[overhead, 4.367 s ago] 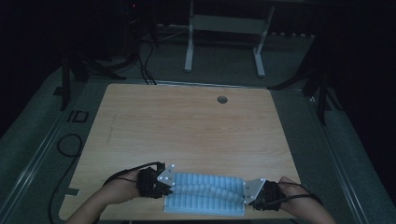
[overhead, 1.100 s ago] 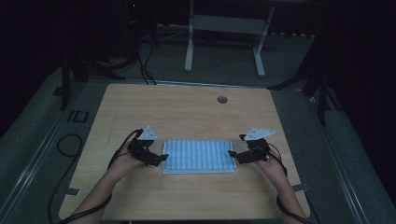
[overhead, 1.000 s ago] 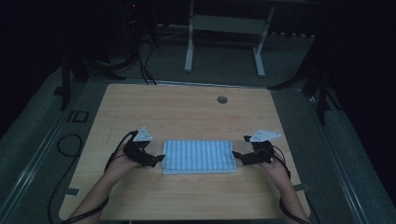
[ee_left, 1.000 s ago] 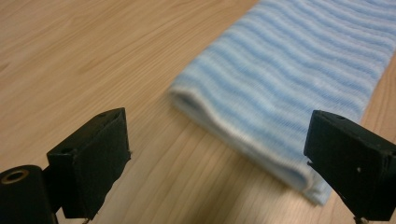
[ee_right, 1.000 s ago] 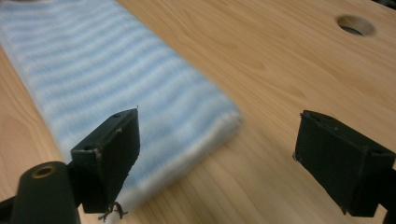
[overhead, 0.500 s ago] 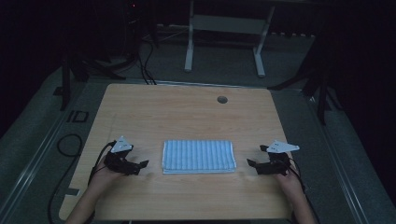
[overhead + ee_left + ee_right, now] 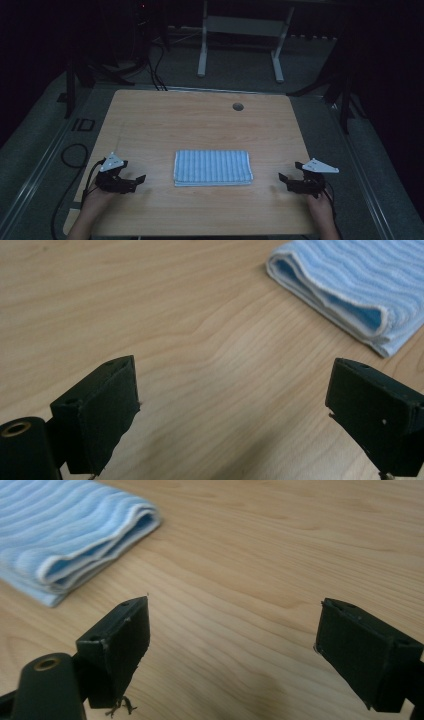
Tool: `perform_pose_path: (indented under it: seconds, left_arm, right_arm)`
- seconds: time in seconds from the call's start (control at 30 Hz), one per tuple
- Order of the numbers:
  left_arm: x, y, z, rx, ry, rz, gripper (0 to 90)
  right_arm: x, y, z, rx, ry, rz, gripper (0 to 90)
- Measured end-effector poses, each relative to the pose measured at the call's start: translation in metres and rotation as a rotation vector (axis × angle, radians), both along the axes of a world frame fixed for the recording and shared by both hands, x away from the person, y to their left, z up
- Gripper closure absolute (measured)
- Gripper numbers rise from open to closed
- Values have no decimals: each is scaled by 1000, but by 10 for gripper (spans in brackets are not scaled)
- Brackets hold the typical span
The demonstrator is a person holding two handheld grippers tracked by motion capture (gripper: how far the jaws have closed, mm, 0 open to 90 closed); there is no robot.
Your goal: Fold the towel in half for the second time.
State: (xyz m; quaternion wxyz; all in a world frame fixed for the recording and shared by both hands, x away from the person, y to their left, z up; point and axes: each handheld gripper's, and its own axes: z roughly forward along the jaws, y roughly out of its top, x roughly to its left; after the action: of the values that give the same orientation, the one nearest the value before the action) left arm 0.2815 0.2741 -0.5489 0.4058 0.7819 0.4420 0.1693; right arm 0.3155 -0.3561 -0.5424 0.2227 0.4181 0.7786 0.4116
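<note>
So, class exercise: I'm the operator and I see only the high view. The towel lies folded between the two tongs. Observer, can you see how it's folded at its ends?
Observer: In the left gripper view the towel shows stacked layers with a looped fold at its end.
Operator: Are the left tongs open?
Observer: Yes, the left tongs stand wide apart with bare table between the jaws.
Operator: And the right?
Observer: The right tongs are open too, and the towel lies clear of them.
</note>
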Motion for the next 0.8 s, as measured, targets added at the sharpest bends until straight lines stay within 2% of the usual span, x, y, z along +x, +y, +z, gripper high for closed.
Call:
perform_pose_path:
  seconds: [0.07,0.17,0.27,0.33,0.47,0.57,0.63,0.7,0.8]
  left_arm:
    - [-2,3,0,0,0,3,72]
    - [-7,10,0,-27,-20,18,72]
    - [-9,14,1,-10,-33,28,72]
    - [-11,17,2,-20,-41,37,72]
    - [-13,22,3,-47,-56,65,72]
    - [-13,22,2,-40,-64,70,72]
    - [-13,19,0,-21,-65,68,72]
    - [-13,16,-1,5,-60,53,72]
    - [-13,13,-2,17,-59,37,72]
  right_arm:
    - [-2,-6,-1,18,-6,-35,141]
    - [-7,-16,-3,42,-25,-104,140]
    - [-10,-25,-5,70,-39,-153,142]
    - [-11,-29,-6,92,-37,-169,142]
    - [-10,-30,-9,83,-41,-197,142]
    - [-10,-30,-10,74,-56,-209,141]
    - [-10,-30,-10,75,-52,-211,141]
    - [-10,-30,-11,74,-54,-220,139]
    - [-10,-31,-10,81,-55,-231,137]
